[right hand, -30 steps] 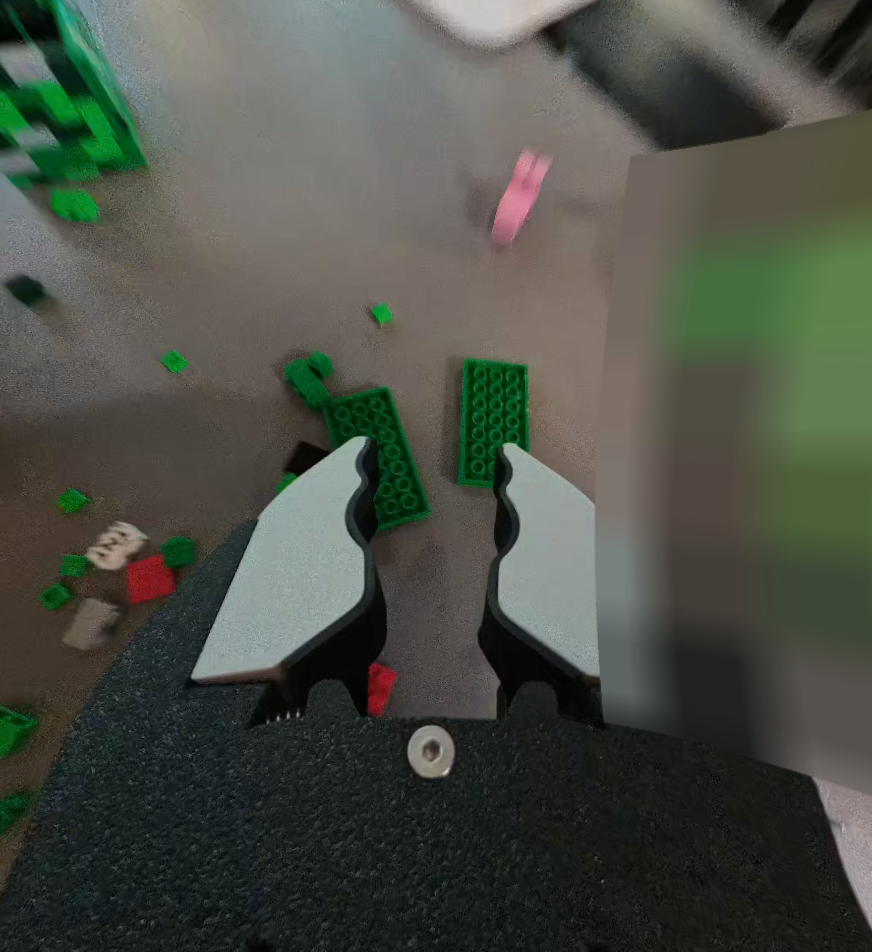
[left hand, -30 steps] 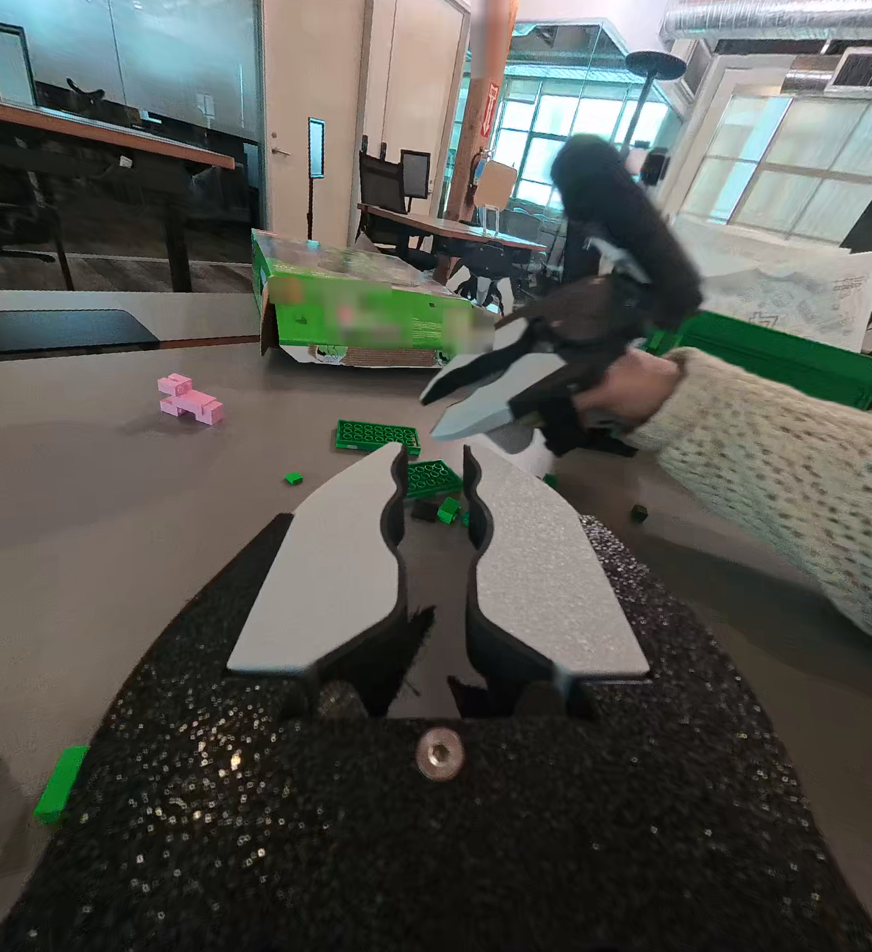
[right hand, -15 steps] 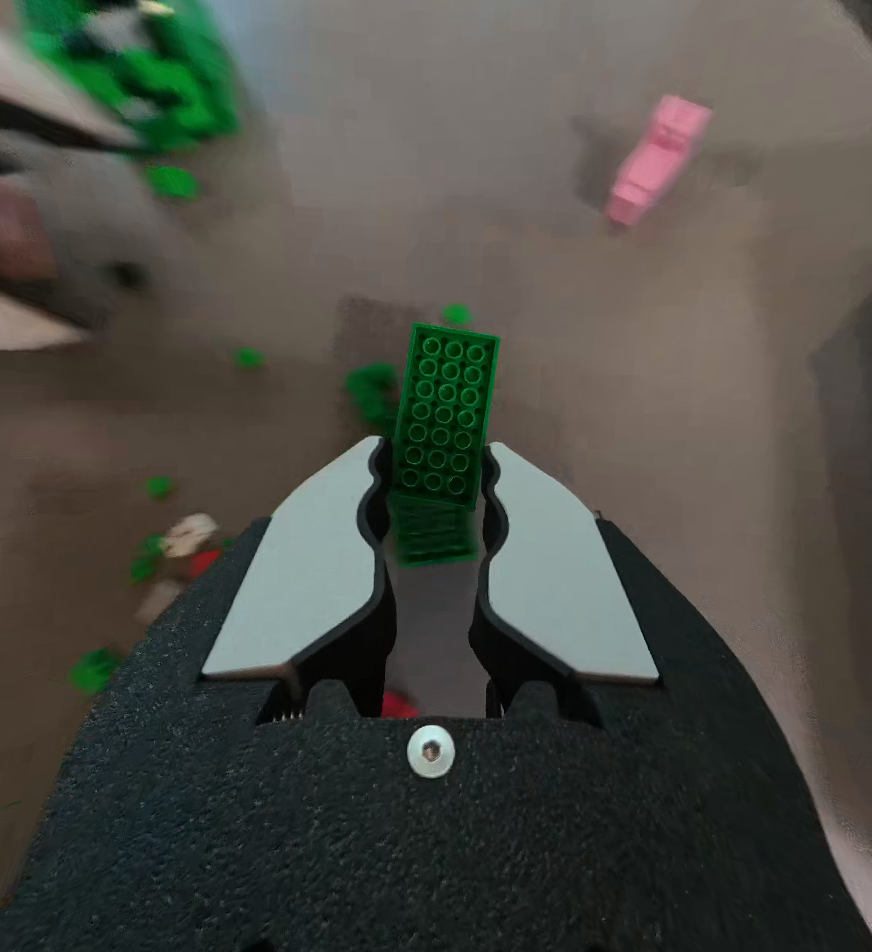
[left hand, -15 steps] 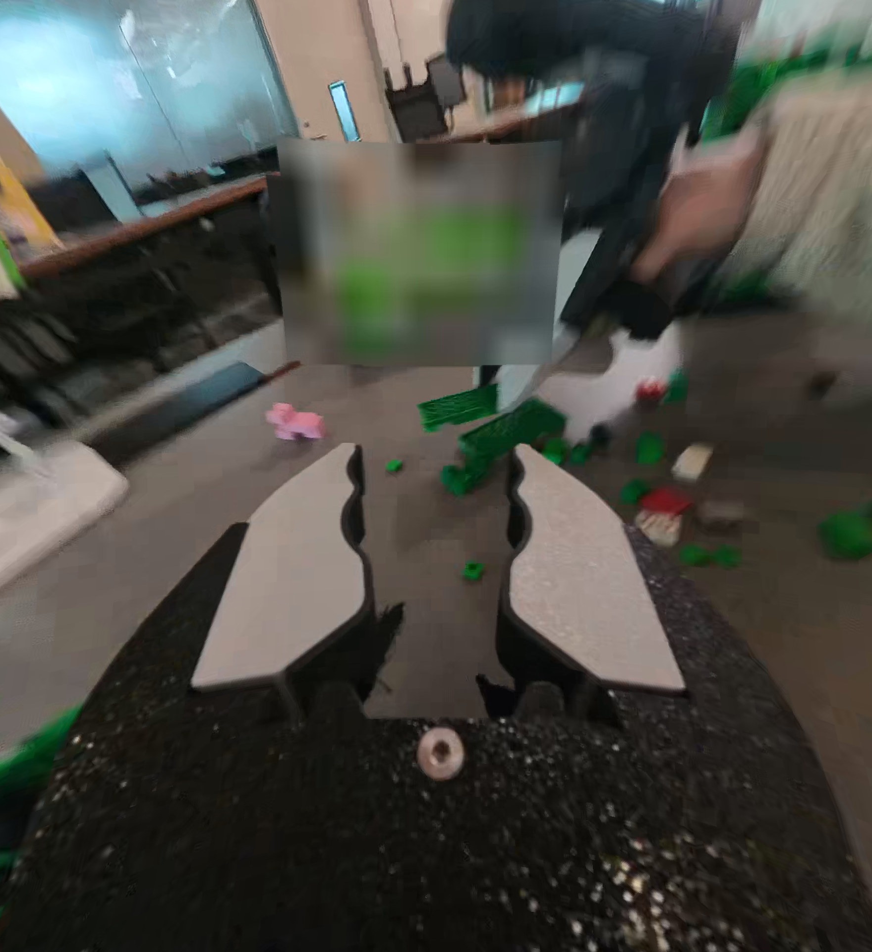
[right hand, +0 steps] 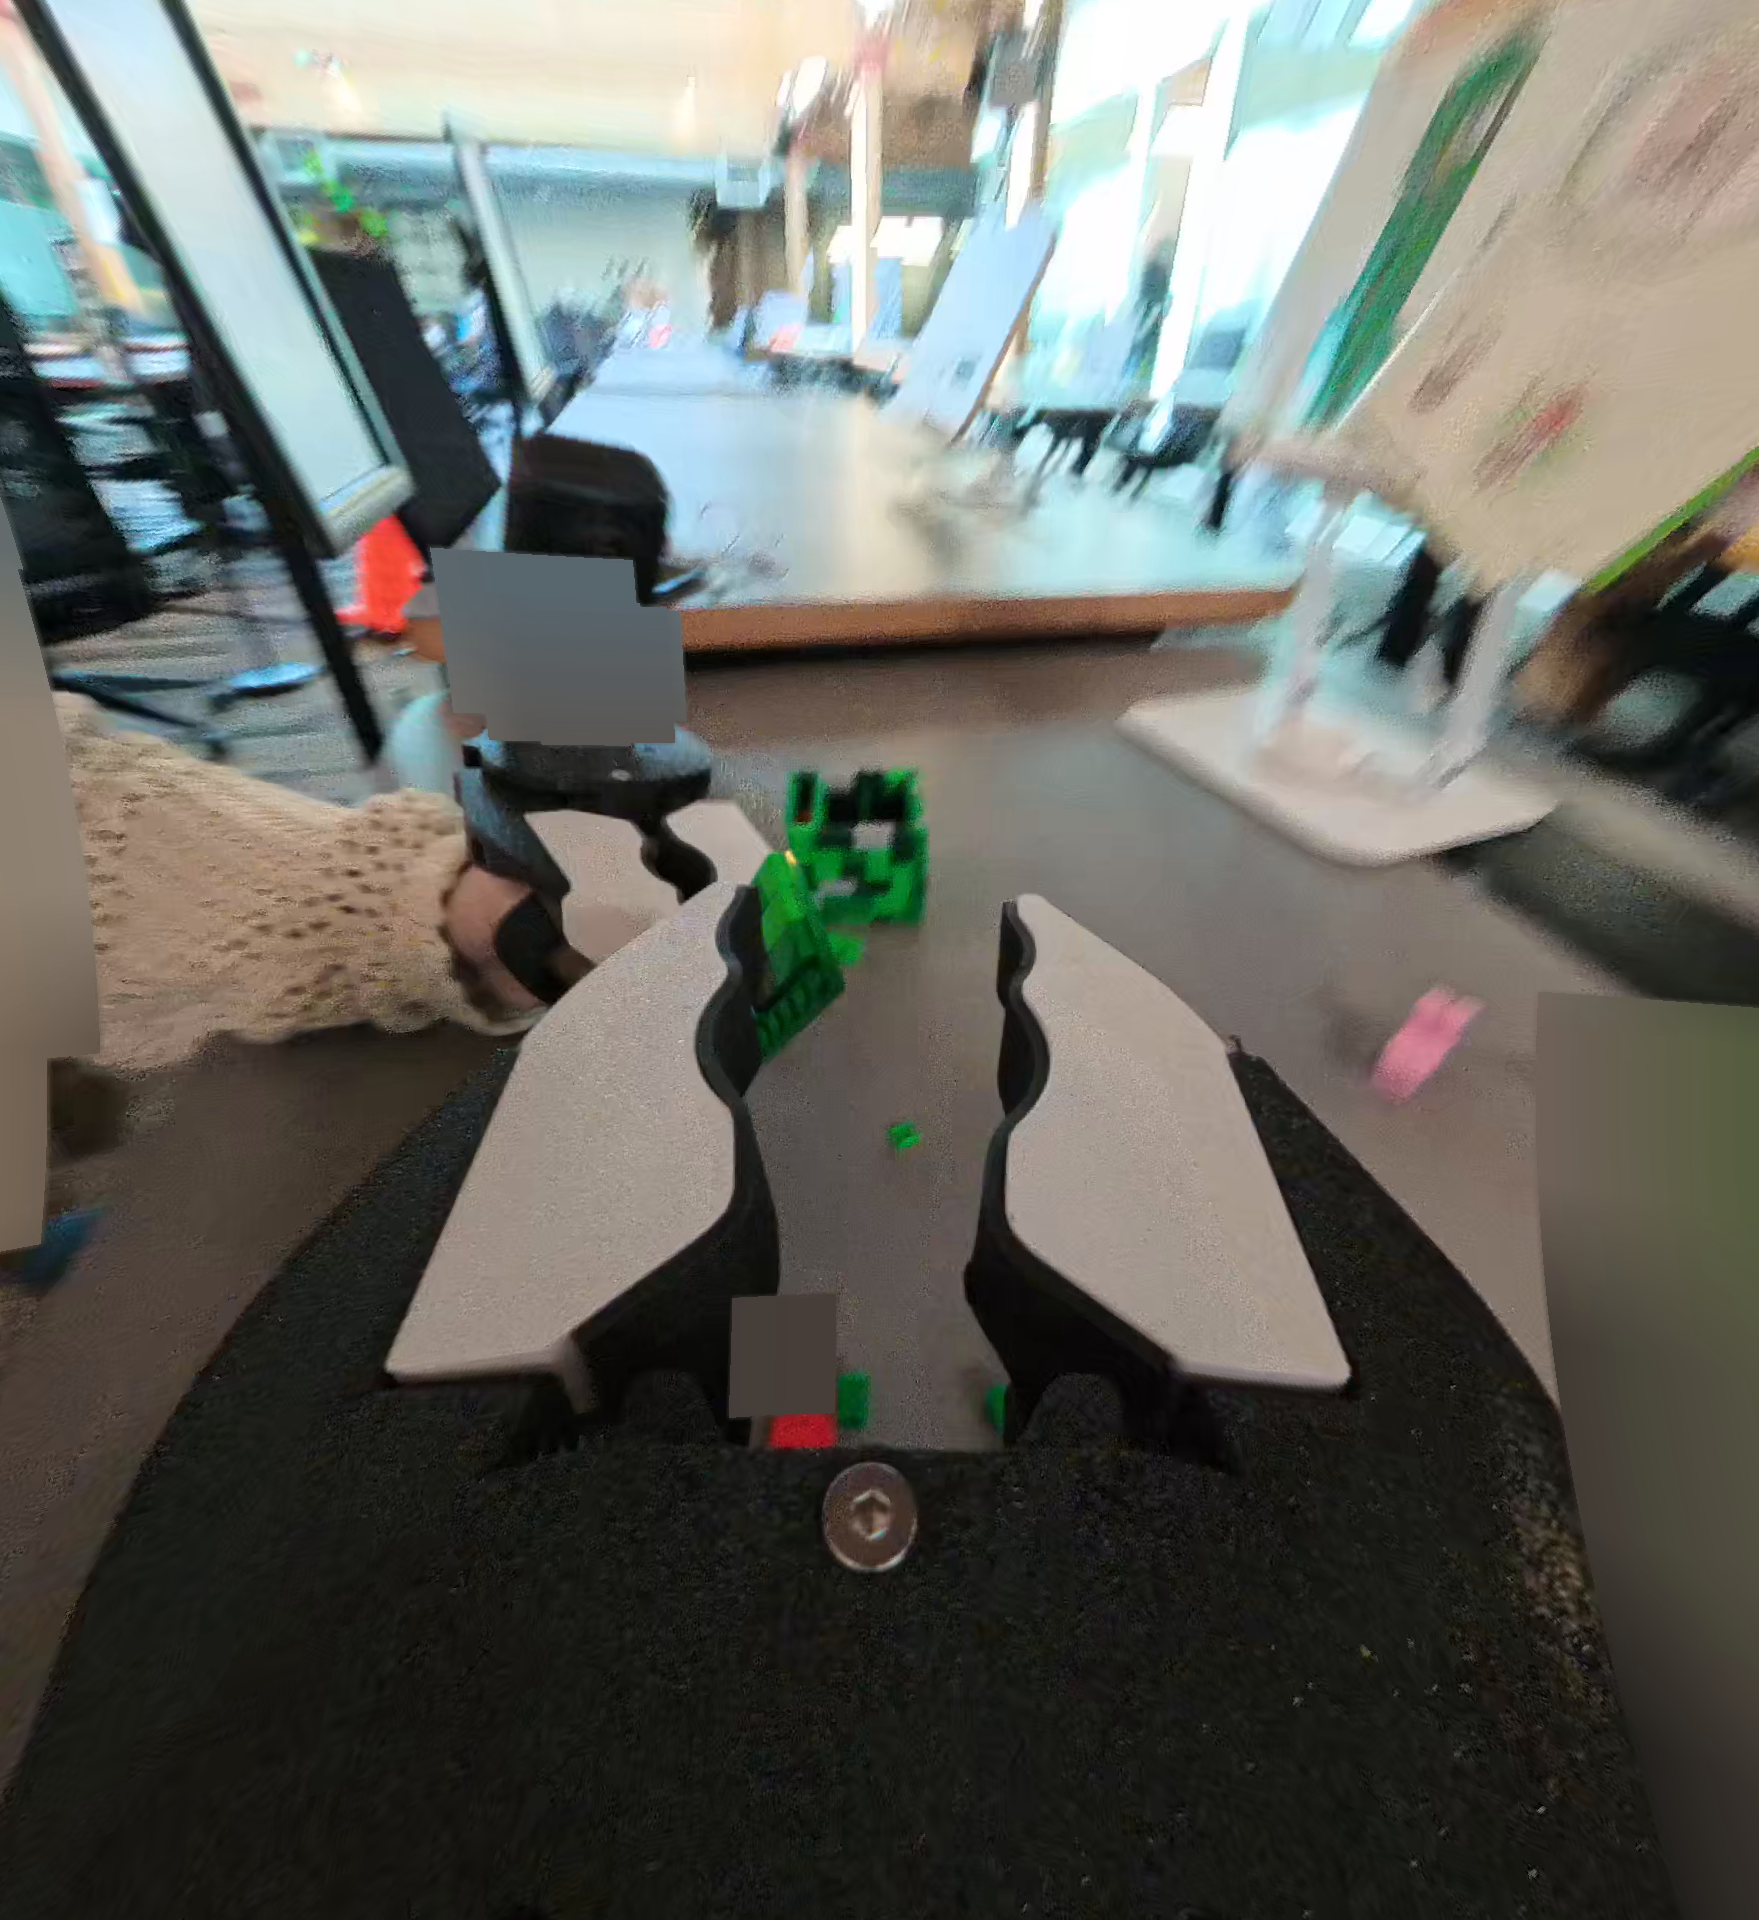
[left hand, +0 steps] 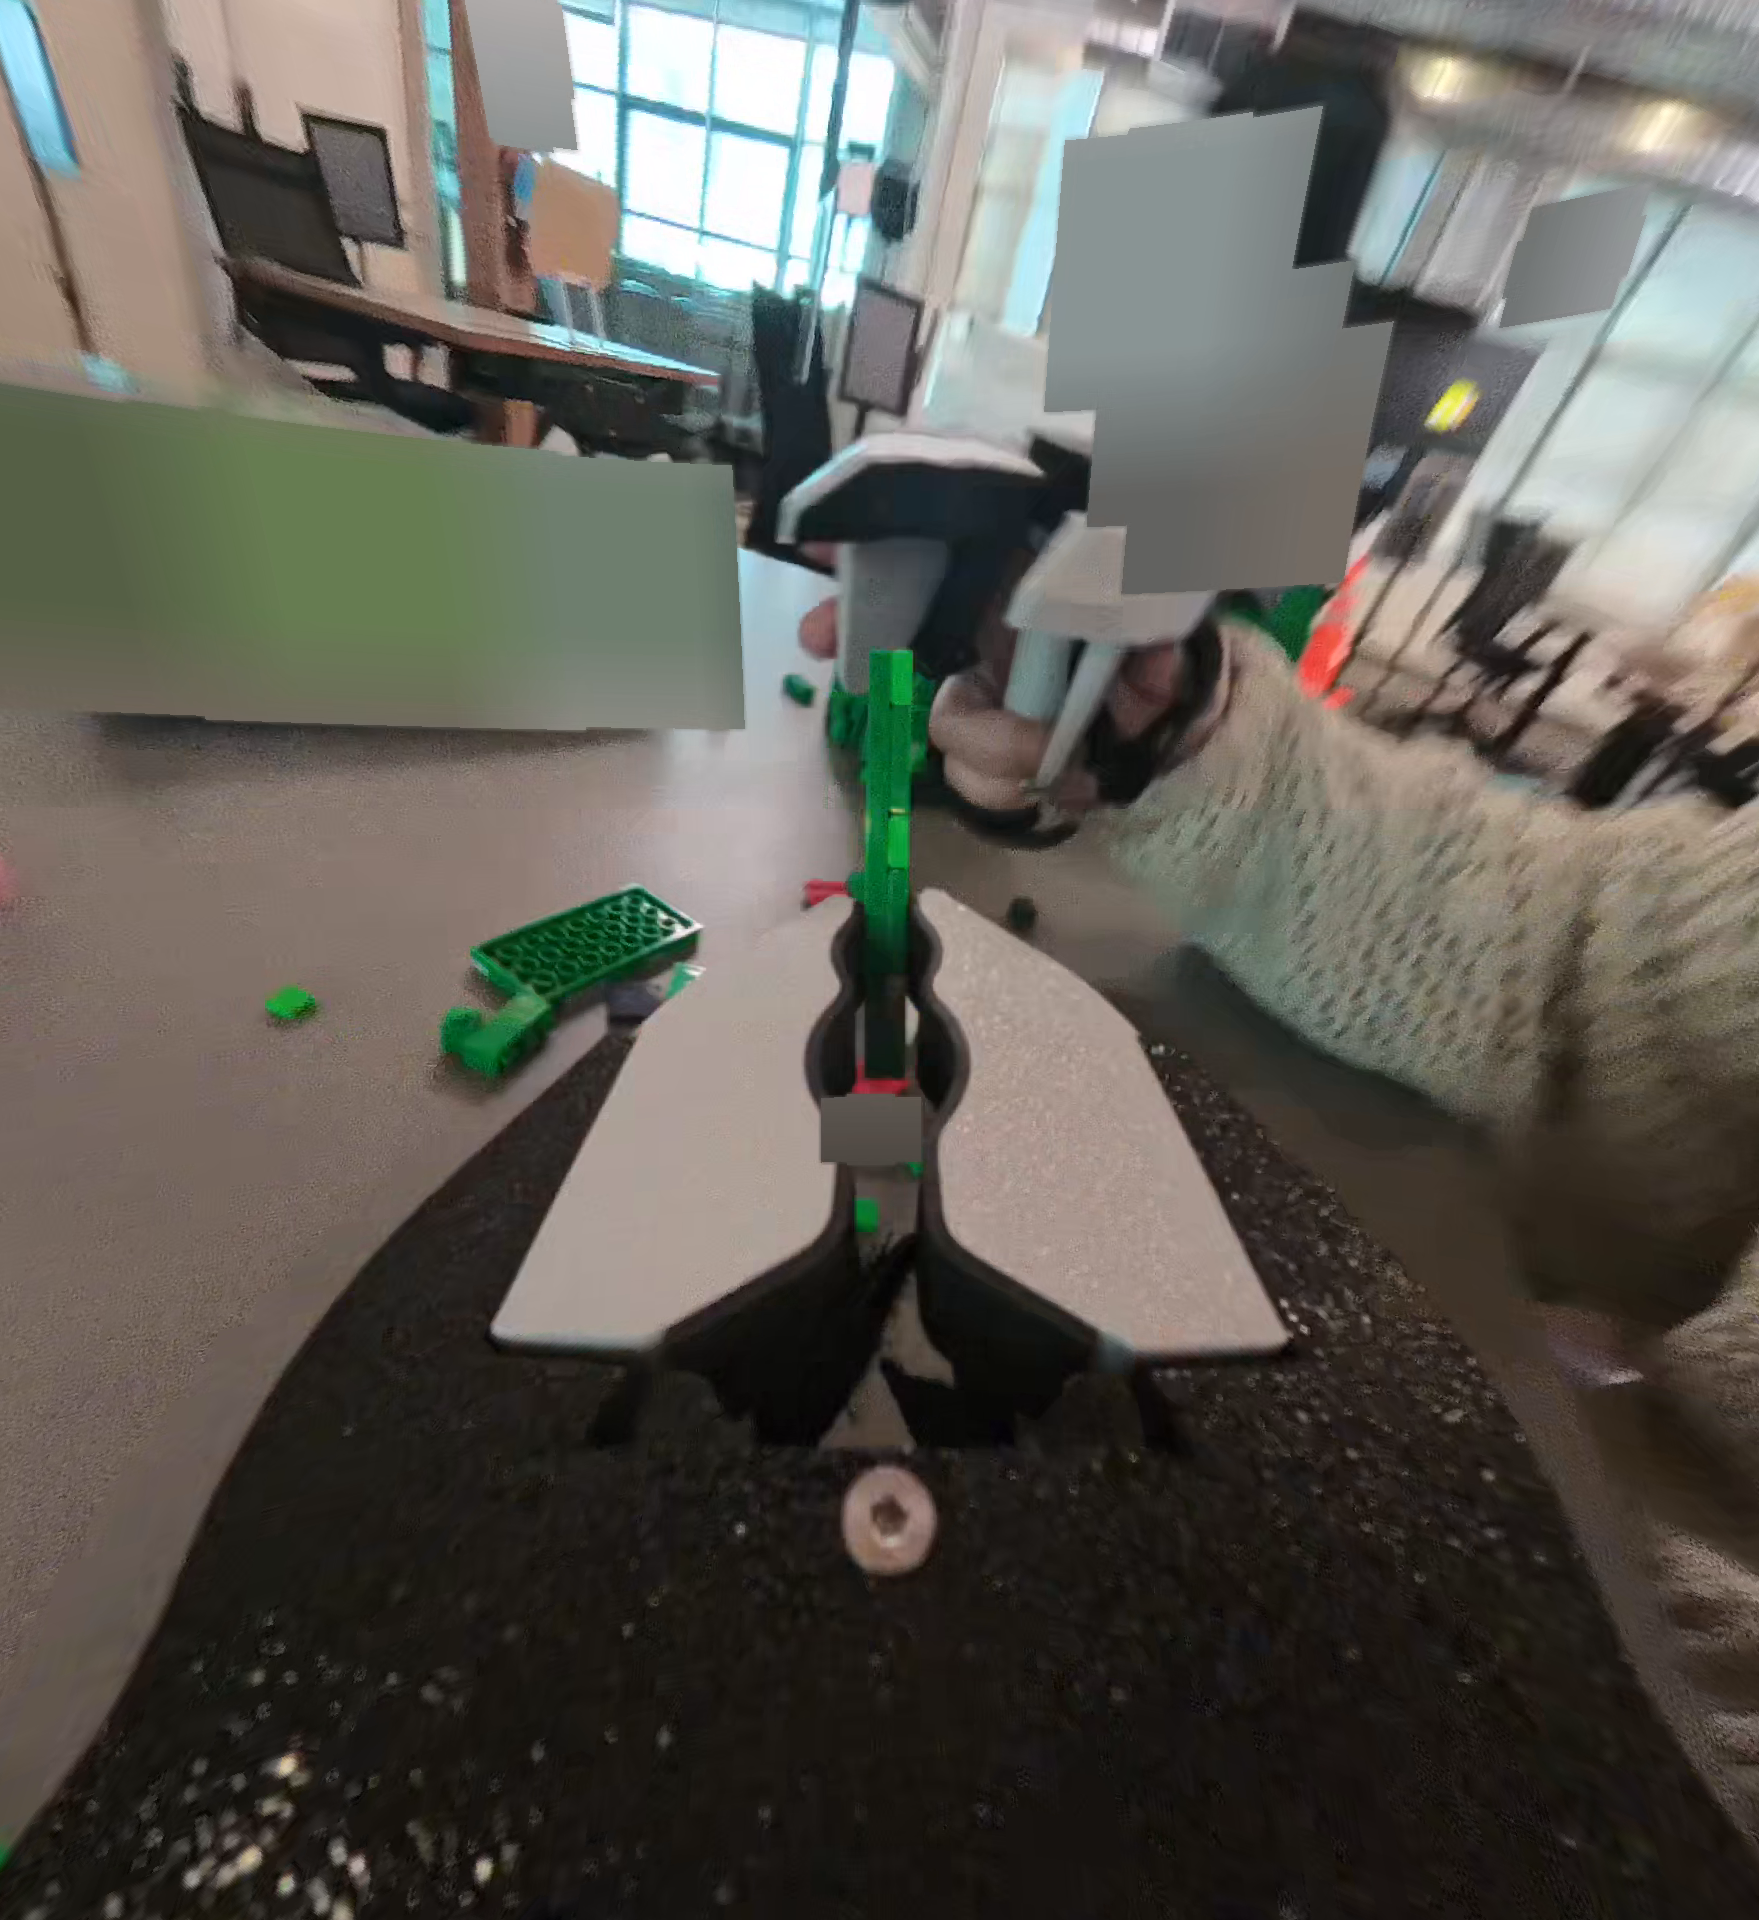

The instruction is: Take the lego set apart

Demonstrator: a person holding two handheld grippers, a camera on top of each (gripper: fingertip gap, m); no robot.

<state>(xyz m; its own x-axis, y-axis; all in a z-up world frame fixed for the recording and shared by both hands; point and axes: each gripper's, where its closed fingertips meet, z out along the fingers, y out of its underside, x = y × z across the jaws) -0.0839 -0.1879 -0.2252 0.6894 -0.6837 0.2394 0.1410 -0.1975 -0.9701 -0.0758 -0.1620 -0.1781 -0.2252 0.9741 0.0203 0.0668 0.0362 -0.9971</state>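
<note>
We have our left gripper (left hand: pixel 885 935) pinched on a thin green lego plate (left hand: pixel 888 790), held edge-on so that it stands upright between the grey pads. Gripping its narrow lower end leaves the rest of the plate free, probably so the other tool can pull against it.

Our right gripper (right hand: pixel 870 935) has its tongs spread wide and holds nothing; in its own view the plate shows just inside the left pad, though blur hides whether they touch.

Behind the plate, toward the far side of the grey desk (right hand: pixel 1218 935), stands a hollow green-and-black brick block (right hand: pixel 859 847), not yet taken apart. A flat studded green plate (left hand: pixel 589 940) lies loose left of our left gripper, small green bricks are scattered about, and a pink brick figure (right hand: pixel 1420 1039) sits off to the right.
</note>
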